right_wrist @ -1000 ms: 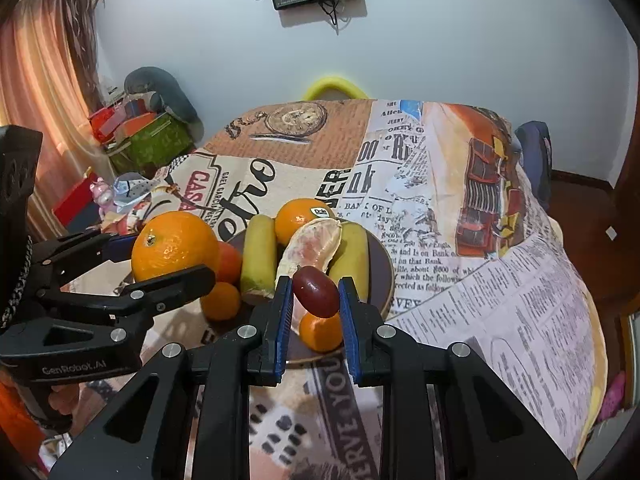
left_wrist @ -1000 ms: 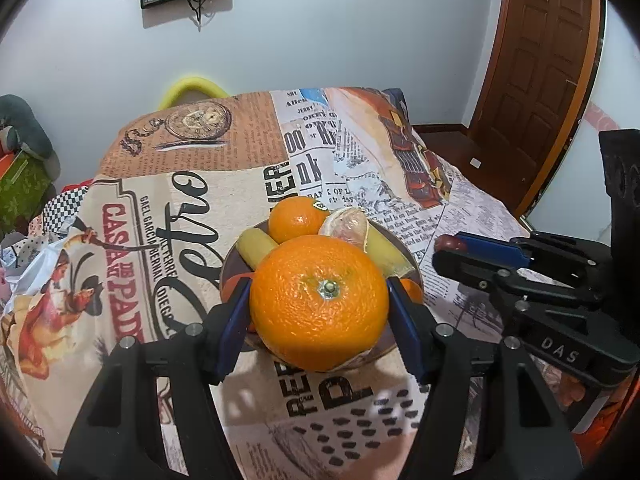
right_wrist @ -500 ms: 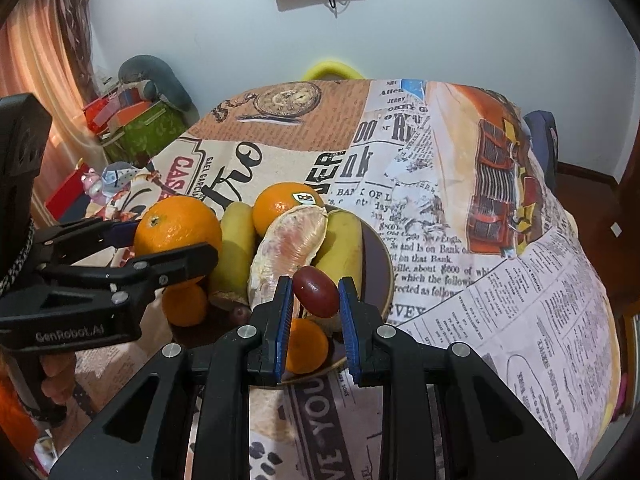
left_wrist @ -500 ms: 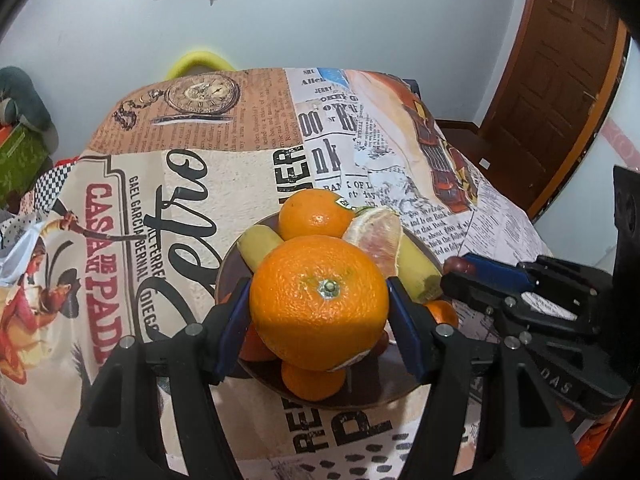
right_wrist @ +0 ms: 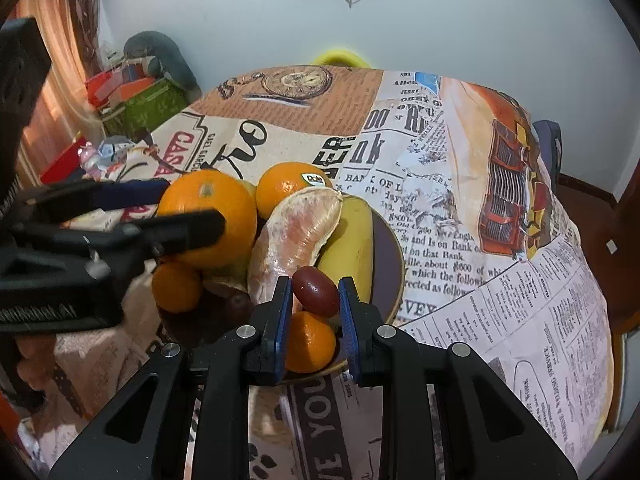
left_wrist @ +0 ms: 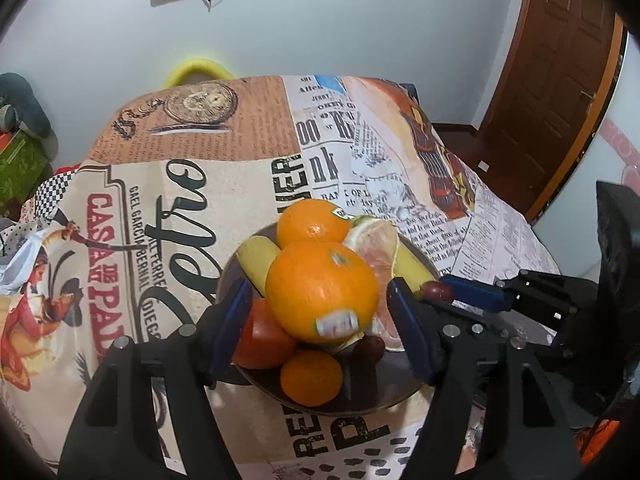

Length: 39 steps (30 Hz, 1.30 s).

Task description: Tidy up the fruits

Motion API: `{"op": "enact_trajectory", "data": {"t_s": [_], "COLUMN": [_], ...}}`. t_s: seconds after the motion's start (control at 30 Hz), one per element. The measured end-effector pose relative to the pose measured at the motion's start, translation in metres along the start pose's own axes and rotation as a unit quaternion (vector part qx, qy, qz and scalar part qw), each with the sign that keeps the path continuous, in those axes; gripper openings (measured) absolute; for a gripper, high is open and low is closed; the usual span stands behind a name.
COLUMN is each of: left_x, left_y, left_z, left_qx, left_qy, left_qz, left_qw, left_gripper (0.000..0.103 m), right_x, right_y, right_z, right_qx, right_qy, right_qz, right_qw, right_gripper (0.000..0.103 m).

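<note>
A dark plate (left_wrist: 384,396) on the printed tablecloth holds bananas, a peeled grapefruit (right_wrist: 296,232), a stickered orange (left_wrist: 312,222), small mandarins (left_wrist: 311,378), a tomato (left_wrist: 262,338) and grapes. My left gripper (left_wrist: 322,316) is open; its pads stand apart from the large orange (left_wrist: 322,290), which rests on the pile. It also shows in the right wrist view (right_wrist: 210,210). My right gripper (right_wrist: 314,296) is shut on a dark red grape (right_wrist: 316,290) and holds it over the plate's near right side (right_wrist: 394,280).
The tablecloth (left_wrist: 200,184) covers the table; its right edge drops off toward a wooden door (left_wrist: 560,72). A yellow chair back (left_wrist: 198,70) stands behind the table. Boxes and clutter (right_wrist: 136,96) sit at the left.
Both grippers moved forward over the plate. The left gripper opened, and the large orange dropped and rolled onto the fruit pile, its sticker now facing me. The right still grips the grape.
</note>
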<state>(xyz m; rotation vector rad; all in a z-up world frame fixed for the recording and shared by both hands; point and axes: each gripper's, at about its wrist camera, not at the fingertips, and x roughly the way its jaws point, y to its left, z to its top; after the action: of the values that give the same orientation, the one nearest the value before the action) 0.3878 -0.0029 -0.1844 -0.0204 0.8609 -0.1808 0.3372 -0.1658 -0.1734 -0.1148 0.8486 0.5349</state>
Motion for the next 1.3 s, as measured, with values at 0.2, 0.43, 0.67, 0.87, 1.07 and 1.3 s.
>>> {"op": "enact_trajectory", "data": {"t_s": [0.2, 0.43, 0.67, 0.87, 1.07, 1.3], "left_x": [-0.008, -0.02, -0.073, -0.156, -0.25, -0.322], "left_y": [0.004, 0.008, 0.005, -0.015, -0.041, -0.061], "left_z": [-0.003, -0.007, -0.009, -0.013, -0.03, -0.058], "left_qx": [0.003, -0.005, -0.018, -0.005, 0.012, 0.018], "left_qy": [-0.008, -0.017, -0.069, -0.155, -0.245, -0.301], "left_qz": [0.002, 0.009, 0.023, 0.045, 0.053, 0.048], "left_qw": [1.0, 0.9998, 0.9972, 0.9868, 0.9681, 0.9523], "left_gripper": [0.069, 0.069, 0.069, 0.069, 0.069, 0.074], "right_x": [0.0, -0.013, -0.064, -0.138, -0.221, -0.297], "right_y": [-0.003, 0.0, 0.006, 0.023, 0.052, 0.089], "right_z": [-0.003, -0.002, 0.005, 0.012, 0.006, -0.021], "right_qx": [0.008, 0.007, 0.013, 0.015, 0.013, 0.0], "right_qy": [0.0, -0.008, -0.052, -0.123, -0.207, -0.298], "right_qz": [0.004, -0.001, -0.014, -0.024, -0.026, -0.034], "right_qw": [1.0, 1.0, 0.998, 0.992, 0.978, 0.954], "right_gripper": [0.029, 0.029, 0.029, 0.029, 0.029, 0.047]}}
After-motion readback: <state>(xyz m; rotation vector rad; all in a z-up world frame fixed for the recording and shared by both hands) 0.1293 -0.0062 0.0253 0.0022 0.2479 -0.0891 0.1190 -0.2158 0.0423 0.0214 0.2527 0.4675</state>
